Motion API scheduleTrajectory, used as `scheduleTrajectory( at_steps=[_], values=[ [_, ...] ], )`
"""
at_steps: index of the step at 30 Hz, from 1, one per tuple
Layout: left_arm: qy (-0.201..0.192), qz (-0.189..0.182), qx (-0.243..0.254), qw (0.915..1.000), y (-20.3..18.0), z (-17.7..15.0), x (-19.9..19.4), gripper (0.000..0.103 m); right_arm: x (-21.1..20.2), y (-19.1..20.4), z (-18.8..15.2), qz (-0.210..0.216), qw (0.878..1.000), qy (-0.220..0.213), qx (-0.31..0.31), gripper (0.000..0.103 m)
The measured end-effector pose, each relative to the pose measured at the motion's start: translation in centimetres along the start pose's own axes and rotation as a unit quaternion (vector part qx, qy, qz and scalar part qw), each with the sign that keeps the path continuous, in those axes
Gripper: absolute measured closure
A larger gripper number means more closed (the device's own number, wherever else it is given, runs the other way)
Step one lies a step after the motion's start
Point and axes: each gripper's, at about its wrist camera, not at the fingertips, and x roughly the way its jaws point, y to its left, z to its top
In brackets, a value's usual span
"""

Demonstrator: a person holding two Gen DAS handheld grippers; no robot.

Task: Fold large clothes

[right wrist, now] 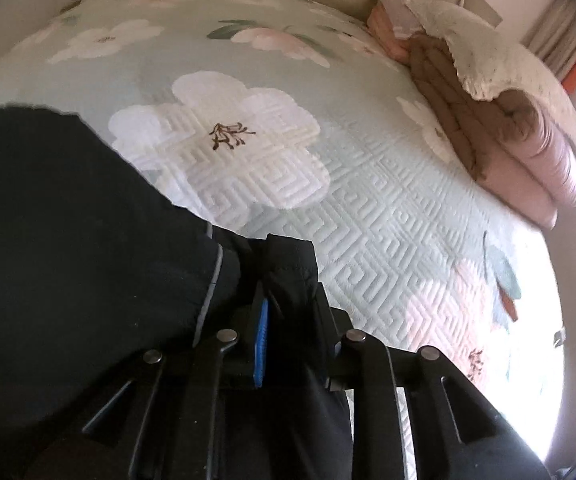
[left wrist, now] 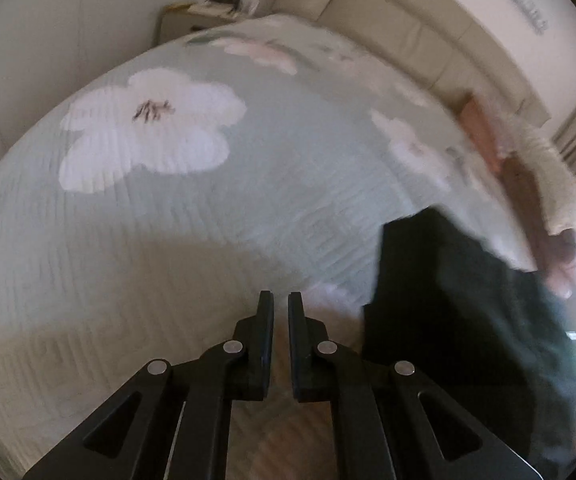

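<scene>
Left wrist view: the left tool (left wrist: 281, 312) is seen pointing down at the bed (left wrist: 192, 208), its two black fingers drawn almost together with only a thin slit between them, and nothing is caught in there. The dark garment (left wrist: 460, 320) is found off to the tool's right, blurred, hanging or draped in a tall slab whose long axis runs roughly up and down the picture. So the cloth is not touched by this tool at all; it sits near but apart. A blurred hand (left wrist: 568, 268) is glimpsed at the garment's far right edge.

Right wrist view: here the same dark garment (right wrist: 68, 240) is spread from the left of the picture down to the right tool (right wrist: 288, 300), and a bunched edge of it is seen tucked between the slightly parted fingers, so it looks gripped there. Clearly the right hand is the nearer one. A folded quilt pile (right wrist: 500, 128) is parked at the far corner of the bed, well apart. For the coming fold, the left tool would probably have to be swung rightward to the free edge.
</scene>
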Motion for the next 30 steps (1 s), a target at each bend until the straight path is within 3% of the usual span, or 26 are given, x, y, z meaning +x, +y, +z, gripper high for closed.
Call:
scheduleTrajectory(
  at_steps=[2, 4, 6, 7, 9, 10, 12, 14, 17, 19, 21, 22, 25, 28, 30],
  values=[
    [-0.033, 0.006, 0.021, 0.9992, -0.5, 0.7, -2.5, 0.096, -1.3, -1.3, -0.5, 0.004, 1.0, -0.017, 0.023, 0.071],
    [-0.051, 0.006, 0.053, 0.9973, -1.6, 1.3, -5.3, 0.096, -5.0, -2.7, -1.3, 0.017, 0.996, -0.068, 0.063, 0.055],
    [-0.068, -0.014, 0.092, 0.9934, -4.0, 1.5, -8.9, 0.094, -9.3, -3.9, -2.2, 0.022, 0.988, -0.119, 0.093, 0.028],
    [-0.072, -0.021, 0.11, 0.9912, -5.2, 1.4, -10.2, 0.091, -11.1, -4.2, -2.7, 0.03, 0.985, -0.139, 0.102, 0.024],
    [-0.048, -0.062, 0.156, 0.9846, -8.5, 0.9, -12.5, 0.089, -15.6, -4.4, -3.8, 0.076, 0.976, -0.169, 0.111, 0.022],
    [-0.026, -0.102, 0.19, 0.9762, -10.9, -0.1, -13.7, 0.088, -17.6, -3.9, -4.2, 0.098, 0.974, -0.174, 0.105, 0.022],
    [-0.007, -0.12, 0.233, 0.965, -14.5, -1.9, -14.7, 0.078, -20.4, -2.3, -5.0, 0.119, 0.975, -0.169, 0.084, 0.022],
    [-0.009, -0.101, 0.274, 0.9563, -18.0, -5.0, -15.5, 0.05, -22.3, -0.2, -6.1, 0.138, 0.977, -0.148, 0.064, 0.022],
    [0.007, -0.071, 0.303, 0.9505, -21.2, -9.3, -14.1, 0.049, -21.8, 3.8, -7.8, 0.187, 0.977, -0.094, 0.044, 0.022],
    [0.036, -0.004, 0.316, 0.948, -21.9, -11.8, -10.2, 0.049, -19.0, 6.7, -8.7, 0.172, 0.983, -0.056, 0.013, 0.022],
    [0.05, 0.008, 0.29, 0.9557, -21.0, -13.0, -8.2, 0.047, -14.8, 9.0, -10.0, 0.166, 0.986, -0.008, -0.013, 0.02],
    [0.052, -0.006, 0.265, 0.9629, -20.0, -13.0, -6.8, 0.047, -13.5, 9.5, -10.5, 0.175, 0.985, -0.001, -0.006, 0.019],
    [0.041, -0.006, 0.252, 0.9668, -19.7, -12.9, -5.6, 0.047, -12.3, 9.6, -10.7, 0.175, 0.984, -0.032, 0.018, 0.016],
    [0.017, 0.035, 0.276, 0.9603, -20.8, -13.7, -5.4, 0.046, -12.3, 9.7, -11.1, 0.169, 0.984, -0.046, 0.029, 0.016],
    [0.013, 0.033, 0.269, 0.9624, -20.5, -13.7, -5.4, 0.046, -12.6, 9.8, -11.3, 0.168, 0.984, -0.058, 0.027, 0.016]
  ],
)
